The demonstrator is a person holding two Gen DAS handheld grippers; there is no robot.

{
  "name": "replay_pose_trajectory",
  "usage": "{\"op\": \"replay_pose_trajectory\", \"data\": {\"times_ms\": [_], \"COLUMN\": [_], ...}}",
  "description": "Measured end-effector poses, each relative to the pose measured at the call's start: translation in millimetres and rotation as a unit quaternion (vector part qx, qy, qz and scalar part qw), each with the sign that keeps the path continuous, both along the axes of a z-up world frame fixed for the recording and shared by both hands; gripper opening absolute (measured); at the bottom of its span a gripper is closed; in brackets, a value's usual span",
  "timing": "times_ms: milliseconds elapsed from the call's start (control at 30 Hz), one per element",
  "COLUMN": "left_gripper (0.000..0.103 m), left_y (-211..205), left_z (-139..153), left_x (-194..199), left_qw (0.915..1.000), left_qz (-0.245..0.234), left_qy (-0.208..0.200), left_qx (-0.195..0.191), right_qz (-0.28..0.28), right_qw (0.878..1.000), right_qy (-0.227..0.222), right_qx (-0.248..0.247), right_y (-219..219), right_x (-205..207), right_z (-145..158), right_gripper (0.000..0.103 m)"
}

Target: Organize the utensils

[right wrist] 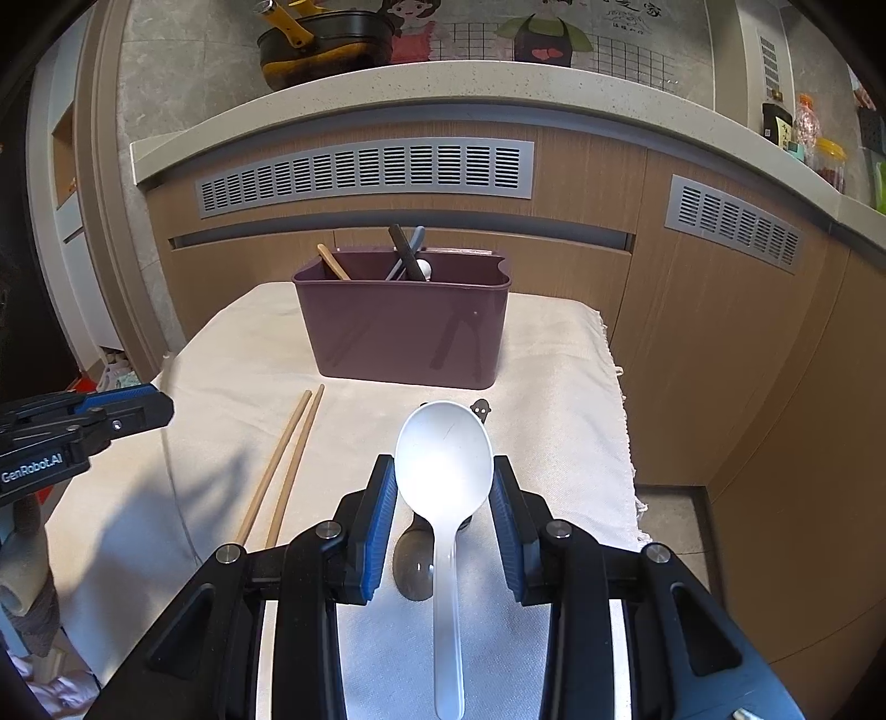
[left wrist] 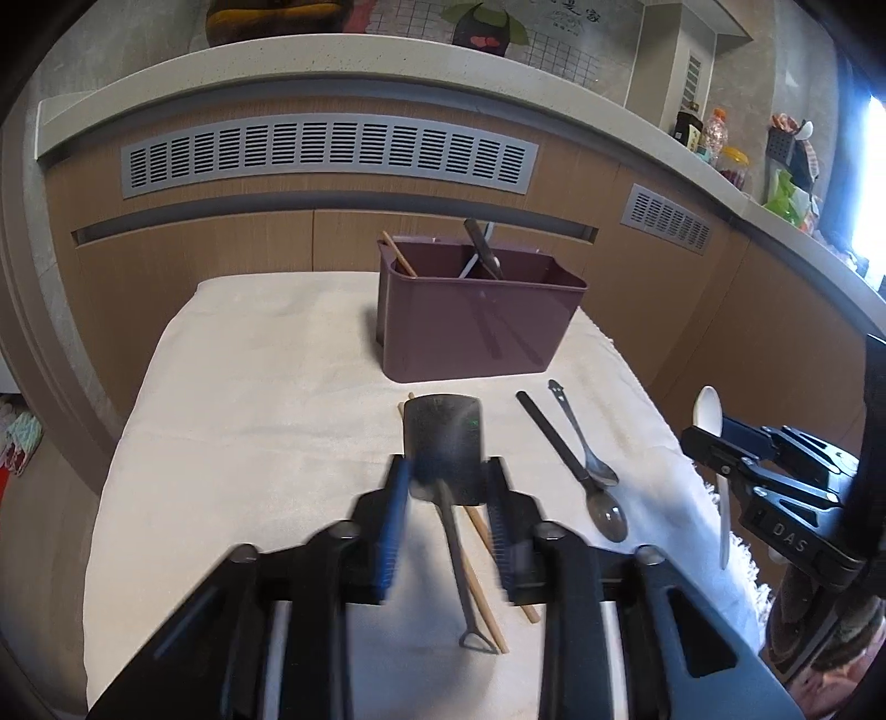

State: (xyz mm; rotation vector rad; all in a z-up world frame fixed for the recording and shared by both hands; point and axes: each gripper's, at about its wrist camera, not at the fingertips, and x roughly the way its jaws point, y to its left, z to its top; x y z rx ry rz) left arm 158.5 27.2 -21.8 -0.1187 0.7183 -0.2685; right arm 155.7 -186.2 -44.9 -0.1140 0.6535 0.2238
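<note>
A maroon utensil caddy (left wrist: 476, 327) (right wrist: 404, 327) stands at the back of a white cloth and holds a chopstick and dark-handled utensils. My left gripper (left wrist: 446, 476) is shut on a dark metal spatula (left wrist: 443, 432) by its blade, handle hanging toward me above the cloth. My right gripper (right wrist: 444, 476) is shut on a white plastic spoon (right wrist: 444, 448), also seen in the left wrist view (left wrist: 709, 412). Two wooden chopsticks (right wrist: 285, 465) (left wrist: 482, 554) lie on the cloth. Two metal spoons (left wrist: 587, 459) lie to the right, one partly under the white spoon (right wrist: 412, 559).
The cloth-covered table (left wrist: 249, 421) ends at the right in a fringed edge (right wrist: 626, 443). Wooden cabinets with grey vents (left wrist: 326, 155) stand behind, under a counter with bottles and jars (left wrist: 714, 138). A pan (right wrist: 326, 44) sits on the counter.
</note>
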Motion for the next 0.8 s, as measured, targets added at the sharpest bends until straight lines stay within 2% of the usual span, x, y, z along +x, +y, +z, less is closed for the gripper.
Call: {"op": "replay_pose_trajectory", "data": {"times_ms": [200,400,500,567,667,800], "left_gripper": [0.02,0.022,0.032,0.05,0.064,0.065], "left_y": [-4.0,15.8,38.6,51.1,63.6,69.6], "left_z": [-2.6,-30.6,-47.1,-57.3,-66.9,-77.6], "left_x": [-14.8,6.2,21.5,29.6,45.0,78.7], "left_qw": [0.9999,0.9959,0.9885,0.9825,0.9756,0.9653], "left_qz": [-0.011,0.041,0.087,0.115,0.136,0.164], "left_qy": [0.003,0.074,0.123,0.146,0.172,0.203], "left_qx": [0.013,0.031,0.018,0.012,-0.016,-0.017], "right_qz": [0.002,0.0,-0.001,-0.001,-0.001,0.001], "right_qw": [1.0,1.0,1.0,1.0,1.0,1.0], "right_qy": [-0.009,-0.021,-0.021,-0.016,-0.005,0.003], "right_qx": [-0.002,-0.005,-0.001,0.001,0.005,0.007], "right_y": [1.3,0.1,-2.8,-4.0,-4.8,-4.7], "right_x": [-8.3,-20.1,-21.5,-19.0,-12.8,-8.4], "right_z": [5.9,12.0,10.7,7.9,1.9,-4.0], "right_gripper": [0.032,0.032,0.032,0.032,0.032,0.032]}}
